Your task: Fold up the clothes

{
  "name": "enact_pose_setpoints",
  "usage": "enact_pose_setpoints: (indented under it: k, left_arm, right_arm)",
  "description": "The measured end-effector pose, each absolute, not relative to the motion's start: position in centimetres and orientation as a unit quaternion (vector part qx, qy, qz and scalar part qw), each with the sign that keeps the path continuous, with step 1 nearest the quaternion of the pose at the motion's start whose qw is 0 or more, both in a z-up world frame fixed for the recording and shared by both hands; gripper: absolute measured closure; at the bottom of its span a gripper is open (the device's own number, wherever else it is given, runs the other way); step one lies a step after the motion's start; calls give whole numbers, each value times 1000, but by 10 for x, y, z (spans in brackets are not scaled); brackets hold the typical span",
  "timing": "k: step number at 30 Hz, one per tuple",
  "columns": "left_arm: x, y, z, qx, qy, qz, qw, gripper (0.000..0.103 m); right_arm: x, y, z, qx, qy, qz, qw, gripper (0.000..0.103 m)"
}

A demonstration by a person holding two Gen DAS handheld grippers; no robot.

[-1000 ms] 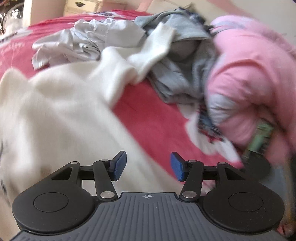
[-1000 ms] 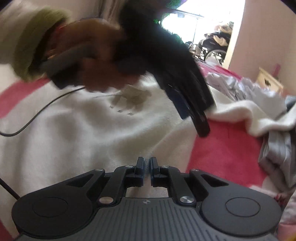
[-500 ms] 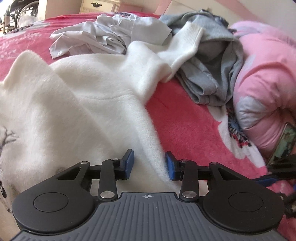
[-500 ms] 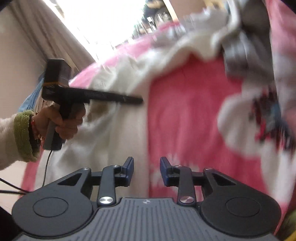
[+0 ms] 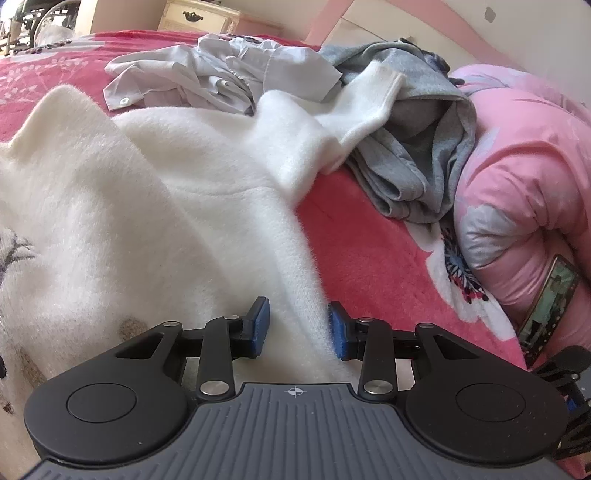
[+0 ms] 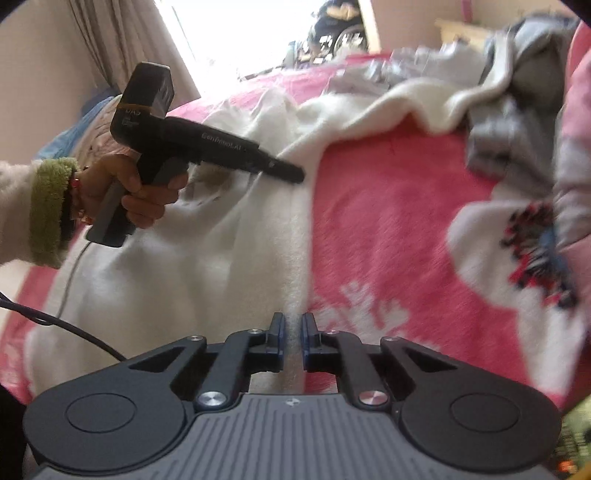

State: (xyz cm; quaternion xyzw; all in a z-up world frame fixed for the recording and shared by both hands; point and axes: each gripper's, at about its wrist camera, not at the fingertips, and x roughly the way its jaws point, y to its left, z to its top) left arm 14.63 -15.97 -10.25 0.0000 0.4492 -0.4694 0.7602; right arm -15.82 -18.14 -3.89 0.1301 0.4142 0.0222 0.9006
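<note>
A white fleece sweater (image 5: 147,221) lies spread on the red flowered bedspread (image 5: 369,251), one sleeve (image 5: 369,96) draped onto a grey garment (image 5: 417,147). My left gripper (image 5: 297,326) rests on the sweater's right side edge, its blue pads (image 5: 258,325) apart with the flat edge between them. In the right wrist view that same left gripper (image 6: 295,175) is held by a hand (image 6: 122,184). Lower on the same edge (image 6: 295,258), my right gripper (image 6: 292,338) is closing, its pads nearly together on a thin strip of the white hem.
A crumpled light grey shirt (image 5: 221,74) lies behind the sweater. A rolled pink quilt (image 5: 524,166) fills the right side, with a phone (image 5: 550,306) leaning against it. A pale dresser (image 5: 199,18) stands beyond the bed. A black cable (image 6: 74,328) trails at the left.
My left gripper came down onto the sweater's edge and narrowed. My right gripper swung and rolled over to the same edge, opened, then closed on the hem.
</note>
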Motion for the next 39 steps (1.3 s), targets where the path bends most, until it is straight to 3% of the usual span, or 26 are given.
enact_pose_setpoints:
  k: [8, 13, 14, 21, 24, 27, 34, 39]
  left_arm:
    - [150, -167, -97, -36, 473, -450, 757, 67]
    - [156, -183, -76, -91, 469, -450, 754, 65]
    - [157, -187, -75, -92, 473, -446, 754, 61]
    - [142, -179, -81, -29, 464, -442, 767, 59]
    - [132, -173, -89, 4, 466, -439, 768, 59]
    - [122, -169, -91, 30, 455, -444, 772, 59]
    - [99, -162, -92, 107, 422, -450, 779, 59]
    - [95, -147, -92, 121, 419, -444, 783, 59]
  right_arm:
    - [-170, -205, -31, 204, 383, -22, 901, 96]
    - [-170, -212, -39, 162, 398, -67, 901, 99]
    - [-170, -217, -48, 159, 408, -82, 895, 103]
    - [-195, -262, -56, 264, 398, -106, 872, 103]
    - [-201, -271, -58, 347, 391, -70, 849, 97]
    - [-203, -269, -58, 360, 377, -67, 851, 90]
    - [-153, -247, -39, 257, 366, -26, 894, 92]
    - [-144, -215, -65, 169, 459, 25, 872, 102]
